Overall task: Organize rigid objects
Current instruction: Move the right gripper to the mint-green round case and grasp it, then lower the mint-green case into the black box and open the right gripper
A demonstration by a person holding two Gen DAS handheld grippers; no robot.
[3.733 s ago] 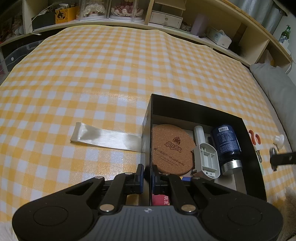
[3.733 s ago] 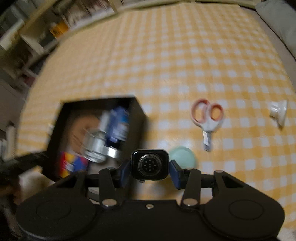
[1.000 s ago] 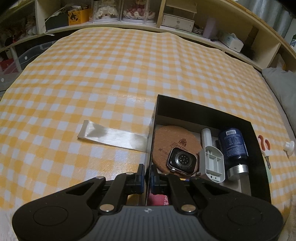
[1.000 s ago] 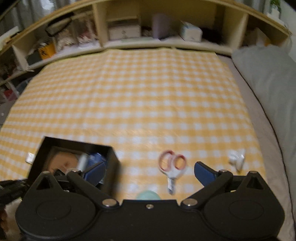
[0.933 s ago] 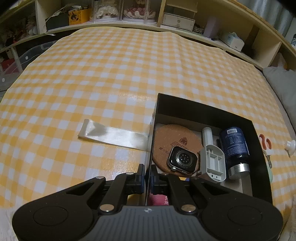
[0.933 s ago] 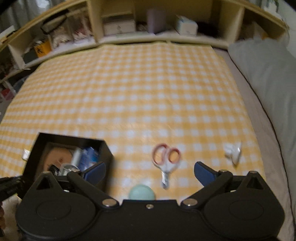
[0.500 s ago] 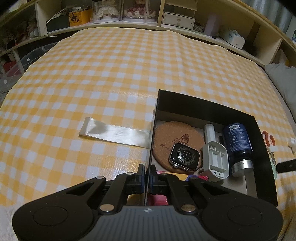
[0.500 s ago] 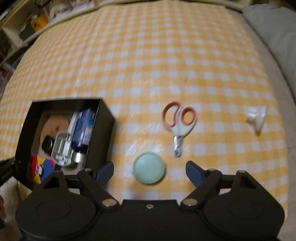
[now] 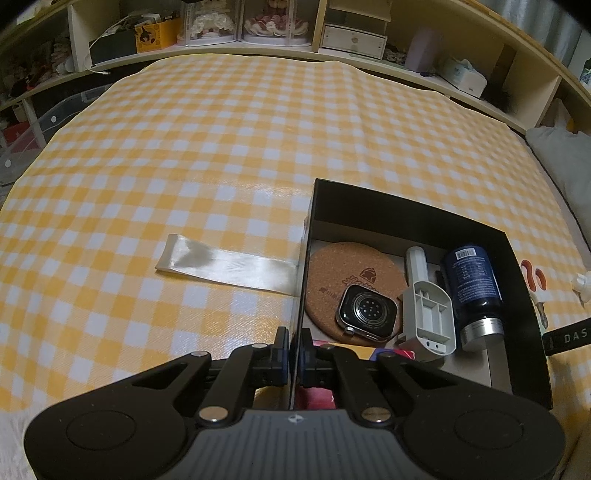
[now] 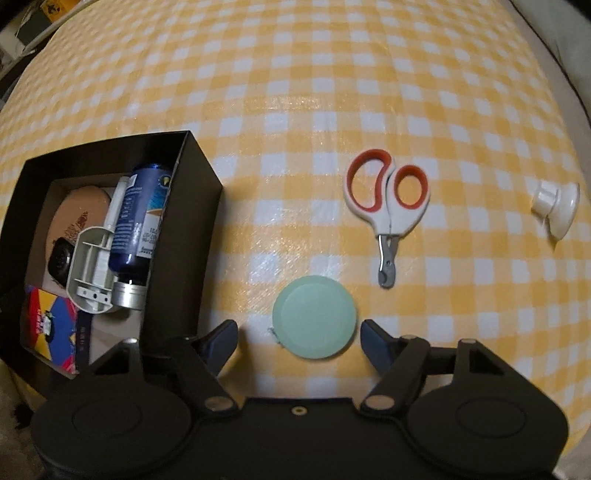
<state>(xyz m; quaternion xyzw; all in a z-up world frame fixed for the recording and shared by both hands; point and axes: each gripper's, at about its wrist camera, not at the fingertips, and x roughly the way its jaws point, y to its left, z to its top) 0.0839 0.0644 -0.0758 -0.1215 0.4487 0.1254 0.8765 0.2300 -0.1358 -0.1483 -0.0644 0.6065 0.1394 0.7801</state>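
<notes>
A yellow-and-white checked cloth (image 9: 221,155) covers the whole work surface, with cluttered wooden shelves (image 9: 351,33) running along its far edge. The black box (image 9: 406,218) is the landmark here, sitting open on the cloth.

The left gripper (image 9: 293,347) is clenched on the near left wall of the black box, one pad outside and one inside. A shiny ribbon (image 9: 225,267) lies flat on the cloth, running out from the box's left wall.

Inside the black box a cork coaster (image 9: 347,273) lies flat at the left, and a smartwatch (image 9: 366,312) rests face down on its near edge. Just right of the coaster is a grey plastic holder (image 9: 428,314) with a white tube (image 9: 416,262) behind it, and a dark blue bottle (image 9: 474,284) lies on its side against the right wall, silver cap towards the near side. A colourful card pack (image 10: 50,328) fills the box's near corner.

Outside the box, just to its right, a round mint-green case (image 10: 314,322) lies flat on the cloth. The right gripper (image 10: 299,338) points steeply down at it, jaws closing with the case between them; the pads are still apart from its rim. Beyond the case, farther from the box, lie red-and-white clippers (image 10: 388,199) with the blade end towards the case. A white suction hook (image 10: 556,203) lies well off to the right.
</notes>
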